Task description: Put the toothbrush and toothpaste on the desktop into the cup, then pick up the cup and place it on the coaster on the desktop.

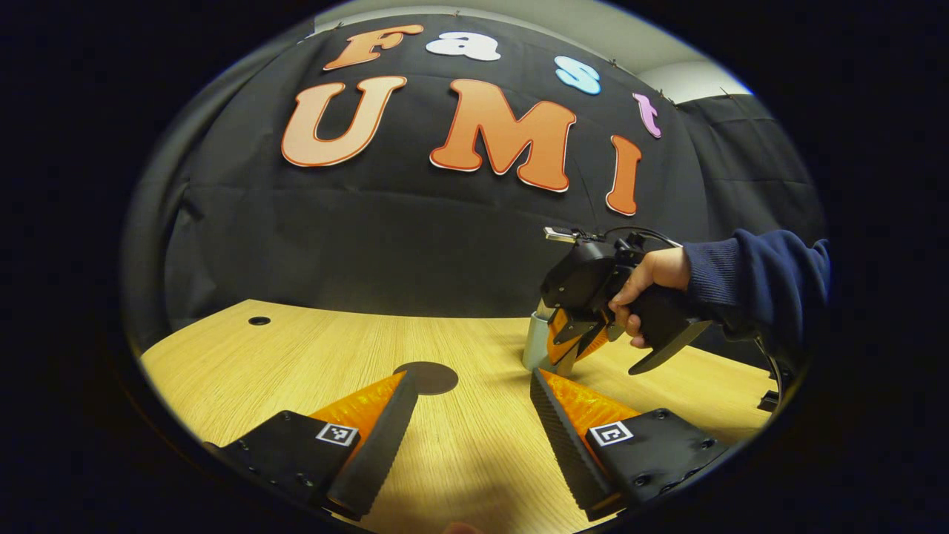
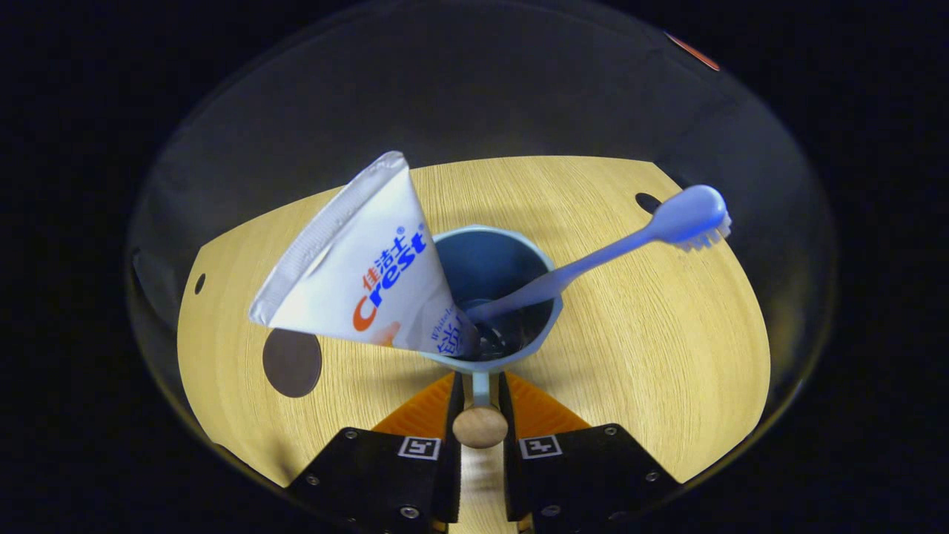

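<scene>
In the right gripper view a pale blue cup stands on the wooden desktop. A white toothpaste tube and a light blue toothbrush lean out of it. My right gripper is shut on the cup's handle, which ends in a round wooden knob. The dark round coaster lies left of the cup. In the left gripper view my left gripper stands open over the desktop, the coaster just beyond its fingertips. There the right gripper and a hand hold the cup.
The black cloth wall rises behind the desk. Small cable holes sit near the desk's far corners. A person's dark blue sleeve reaches in from the right in the left gripper view.
</scene>
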A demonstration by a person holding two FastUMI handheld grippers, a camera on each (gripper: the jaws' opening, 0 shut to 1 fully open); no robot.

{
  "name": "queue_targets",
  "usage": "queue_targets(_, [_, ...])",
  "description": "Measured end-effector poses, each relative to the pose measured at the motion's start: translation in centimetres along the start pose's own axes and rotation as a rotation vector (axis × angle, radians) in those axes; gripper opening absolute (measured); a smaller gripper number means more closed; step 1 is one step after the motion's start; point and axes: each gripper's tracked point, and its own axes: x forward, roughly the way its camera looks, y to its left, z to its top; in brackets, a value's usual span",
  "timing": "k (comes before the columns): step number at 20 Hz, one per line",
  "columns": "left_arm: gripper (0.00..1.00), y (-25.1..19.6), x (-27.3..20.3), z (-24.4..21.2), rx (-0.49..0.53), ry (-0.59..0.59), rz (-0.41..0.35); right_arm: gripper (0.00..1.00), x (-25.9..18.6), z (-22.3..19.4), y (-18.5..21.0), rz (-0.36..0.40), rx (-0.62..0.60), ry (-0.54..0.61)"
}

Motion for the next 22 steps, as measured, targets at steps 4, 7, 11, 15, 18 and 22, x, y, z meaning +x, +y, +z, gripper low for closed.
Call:
queue_targets(4, [0.97,0.0,-0.1,0.0,0.002,0.004,-0.001,0.22,0.2,0.3,0.3,0.038,-0.038,-0.010])
queue_targets(7, [0.98,0.1,-0.2,-0.3,0.002,0.003,0.005,0.21,0.1,0.7,0.5,0.058,-0.063,-0.013])
queue_targets(11, [0.97,0.5,-0.4,-0.1,0.002,-0.001,0.007,0.22,0.1,1.4,0.7,0.083,-0.120,-0.050])
queue_targets(15, [0.98,0.9,-0.9,0.4,0.005,-0.019,0.019,0.21,0.1,1.8,0.9,0.124,-0.180,-0.069])
queue_targets(18, [0.98,1.8,-1.3,1.0,0.015,-0.042,0.046,0.21,0.0,2.2,1.0,0.157,-0.229,-0.080])
queue_targets(22, [0.97,2.8,-1.8,1.7,0.023,-0.068,0.078,0.20,0.3,2.7,1.5,0.200,-0.287,-0.085])
